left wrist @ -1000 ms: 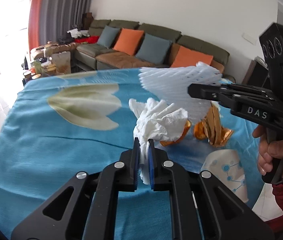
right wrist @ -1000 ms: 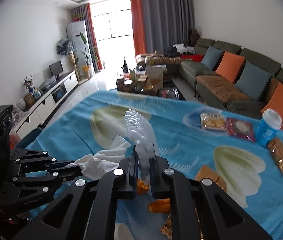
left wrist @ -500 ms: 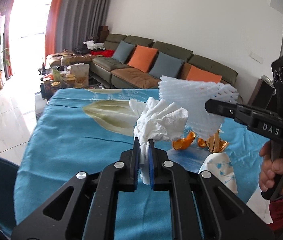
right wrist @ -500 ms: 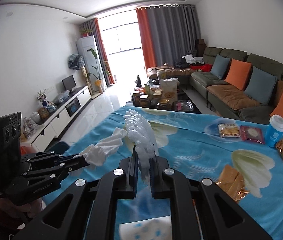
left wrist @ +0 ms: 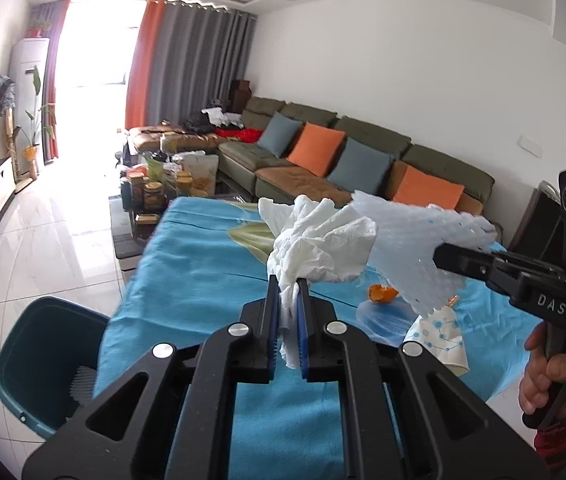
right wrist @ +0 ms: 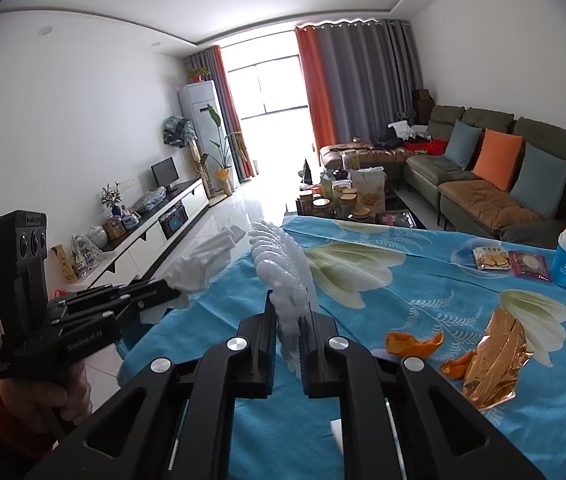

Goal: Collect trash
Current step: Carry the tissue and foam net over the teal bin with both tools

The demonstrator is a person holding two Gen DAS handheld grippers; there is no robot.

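Pinching crumpled tissue, the left hand-held gripper hangs beside the right hand-held gripper clamping foam netting.

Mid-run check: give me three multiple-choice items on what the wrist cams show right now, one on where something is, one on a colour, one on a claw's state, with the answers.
1. Where is the teal bin?
A. on the sofa
B. on the floor beside the table's corner
C. on the tablecloth

2. What colour is the tablecloth?
A. blue with pale flowers
B. plain red
C. black and white check

3. What is the state of the left claw?
A. open and empty
B. shut on the orange peel
C. shut on the crumpled tissue

Answers:
1. B, the left wrist view shows the bin standing on the tiles by the table's edge.
2. A, both views show blue cloth printed with cream flowers.
3. C, the crumpled tissue is pinched between the blue pads, while the right claw is shut on the white foam net and the orange peel lies on the cloth.
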